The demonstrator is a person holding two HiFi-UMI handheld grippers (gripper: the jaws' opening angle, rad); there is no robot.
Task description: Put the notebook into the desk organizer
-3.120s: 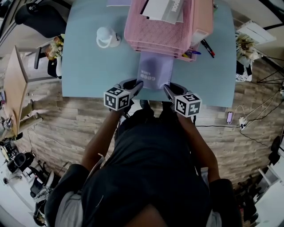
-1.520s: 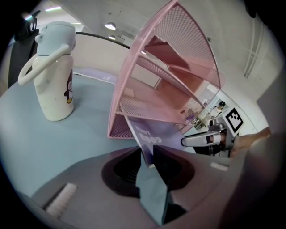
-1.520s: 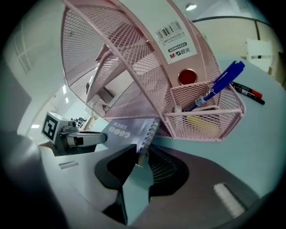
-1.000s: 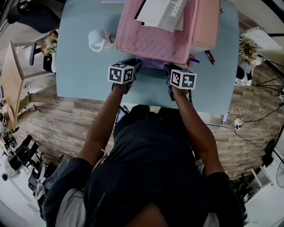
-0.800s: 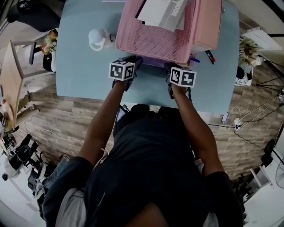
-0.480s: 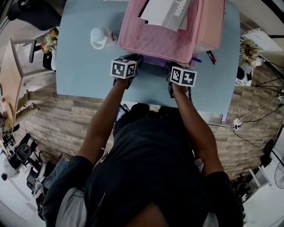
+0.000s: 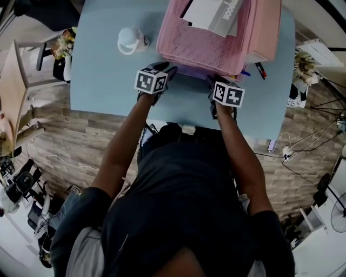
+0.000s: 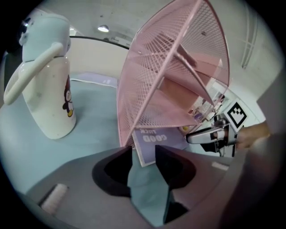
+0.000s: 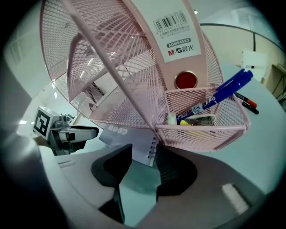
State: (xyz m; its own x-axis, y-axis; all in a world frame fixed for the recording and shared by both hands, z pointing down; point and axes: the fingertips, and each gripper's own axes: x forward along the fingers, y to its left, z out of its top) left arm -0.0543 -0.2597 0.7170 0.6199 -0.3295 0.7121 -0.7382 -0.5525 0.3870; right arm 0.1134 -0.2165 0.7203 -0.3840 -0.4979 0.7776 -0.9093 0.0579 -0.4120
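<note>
Both claws have gone up the picture since a few seconds ago, and the purple notebook (image 7: 190, 71) that lay out on the desk (image 7: 102, 81) is now pushed in at the bottom of the pink desk organizer (image 7: 205, 43). In the head view only a thin purple strip of it shows, at the upper middle, under the organizer's front edge. I cannot tell if it sits on the lowest tray or under it. Its near end with the words on it pokes out onto the desk.

The left claw (image 7: 170, 68) sits at the notebook's left front corner. In the left gripper view its two jaws are a little apart and opening. The corner of the notebook lies just at the tips, and the pads do not press on it.

The right claw (image 7: 213, 81) sits at the notebook's right front corner, by the wire rings. In the right gripper view its jaws are apart and opening too. The ringed edge is just ahead of the tips, and nothing is pinched.

White papers (image 7: 213, 11) lie on top of the organizer, at the top of the head view. A blue pen (image 9: 214, 100) stands tilted in the small basket on the organizer's right side. A white mug (image 7: 131, 40) with a penguin on it stands on the desk at the upper left, well apart from the notebook.
</note>
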